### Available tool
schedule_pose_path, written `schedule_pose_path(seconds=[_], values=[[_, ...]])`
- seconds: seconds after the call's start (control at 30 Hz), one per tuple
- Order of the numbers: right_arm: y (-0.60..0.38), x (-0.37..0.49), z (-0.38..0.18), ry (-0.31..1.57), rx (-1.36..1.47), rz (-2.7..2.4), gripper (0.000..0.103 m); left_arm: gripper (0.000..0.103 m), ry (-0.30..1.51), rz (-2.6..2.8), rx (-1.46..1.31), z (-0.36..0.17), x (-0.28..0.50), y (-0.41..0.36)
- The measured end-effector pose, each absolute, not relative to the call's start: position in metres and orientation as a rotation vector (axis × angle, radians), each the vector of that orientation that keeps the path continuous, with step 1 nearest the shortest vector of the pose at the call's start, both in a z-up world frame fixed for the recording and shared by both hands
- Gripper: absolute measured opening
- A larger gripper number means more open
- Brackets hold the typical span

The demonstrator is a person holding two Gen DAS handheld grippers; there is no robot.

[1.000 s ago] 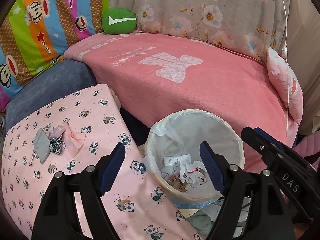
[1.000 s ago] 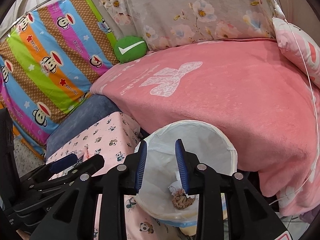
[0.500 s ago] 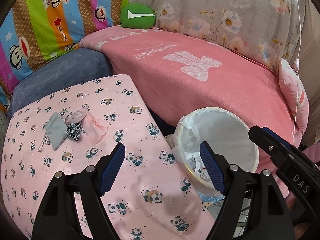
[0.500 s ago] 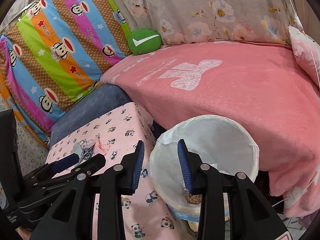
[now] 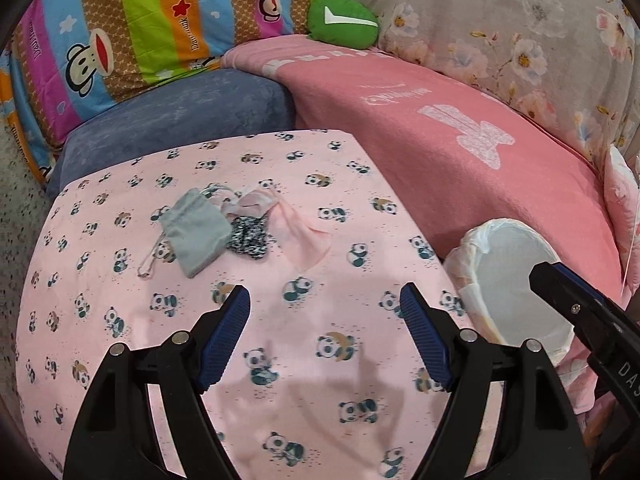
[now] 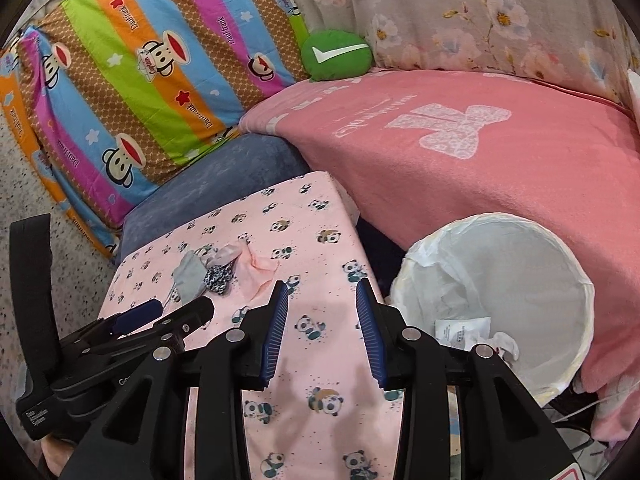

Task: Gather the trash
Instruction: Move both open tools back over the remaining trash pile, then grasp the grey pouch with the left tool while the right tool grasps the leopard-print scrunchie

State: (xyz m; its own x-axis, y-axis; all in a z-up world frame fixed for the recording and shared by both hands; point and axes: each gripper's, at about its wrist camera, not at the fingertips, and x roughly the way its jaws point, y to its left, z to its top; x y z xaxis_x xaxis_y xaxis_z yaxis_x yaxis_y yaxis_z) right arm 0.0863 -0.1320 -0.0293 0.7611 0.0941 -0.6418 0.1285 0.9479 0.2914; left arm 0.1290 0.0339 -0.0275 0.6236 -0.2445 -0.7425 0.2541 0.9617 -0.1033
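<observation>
- little pile of scraps [image 5: 236,226] sits mid panda cloth [image 5: 320,400], bin [image 6: 516,280] just off its right edge
- looks light, floppy, prob snaggy; I'd pinch a bunched fold, not a flat edge
- left gripper [image 5: 324,334] wide apart, empty
- right gripper [image 6: 322,332] narrower gap, nothing between

bin [image 5: 516,280] partly hidden — label [image 6: 462,330] print illegible

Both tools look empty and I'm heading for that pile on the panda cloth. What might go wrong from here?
1. The scraps overlap: grey piece, speckled piece and pink piece. One pinch may lift only part.
2. The panda cloth is soft, so the left tool could snag it along with the trash.
3. The bin sits beside the table edge; the right tool may knock it when swinging over.
</observation>
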Motion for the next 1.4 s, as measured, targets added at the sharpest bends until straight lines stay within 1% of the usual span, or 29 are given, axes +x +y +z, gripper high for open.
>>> schedule_pose_path(seconds=[0.33, 0.57, 0.8, 0.93, 1.23, 1.27, 1.3, 1.37, 1.4], values=[[-0.051, 0.136, -0.048, 0.777, 0.29, 0.073, 0.037, 0.074, 0.883, -0.155, 0.005, -0.05, 0.161, 0.122], [-0.008, 0.18, -0.068, 0.826, 0.272, 0.117, 0.037, 0.074, 0.918, -0.108, -0.052, -0.065, 0.195, 0.163], [0.013, 0.227, -0.094, 0.877, 0.292, 0.134, 0.037, 0.074, 0.952, -0.112, -0.097, -0.08, 0.236, 0.172], [0.018, 0.249, -0.106, 0.907, 0.289, 0.136, 0.037, 0.079, 0.963, -0.127, -0.141, -0.086, 0.262, 0.172], [0.02, 0.279, -0.137, 0.959, 0.307, 0.145, 0.037, 0.078, 1.022, -0.162, -0.187, -0.113, 0.303, 0.161], [0.02, 0.28, -0.141, 0.97, 0.307, 0.148, 0.037, 0.078, 1.027, -0.168, -0.188, -0.116, 0.303, 0.159], [0.018, 0.281, -0.143, 0.976, 0.312, 0.152, 0.037, 0.074, 1.024, -0.169, -0.187, -0.118, 0.302, 0.158], [0.016, 0.28, -0.146, 0.975, 0.32, 0.153, 0.027, 0.064, 1.011, -0.189, -0.176, -0.116, 0.297, 0.155], [0.016, 0.28, -0.147, 0.977, 0.322, 0.154, 0.025, 0.054, 1.011, -0.208, -0.176, -0.116, 0.294, 0.153]])
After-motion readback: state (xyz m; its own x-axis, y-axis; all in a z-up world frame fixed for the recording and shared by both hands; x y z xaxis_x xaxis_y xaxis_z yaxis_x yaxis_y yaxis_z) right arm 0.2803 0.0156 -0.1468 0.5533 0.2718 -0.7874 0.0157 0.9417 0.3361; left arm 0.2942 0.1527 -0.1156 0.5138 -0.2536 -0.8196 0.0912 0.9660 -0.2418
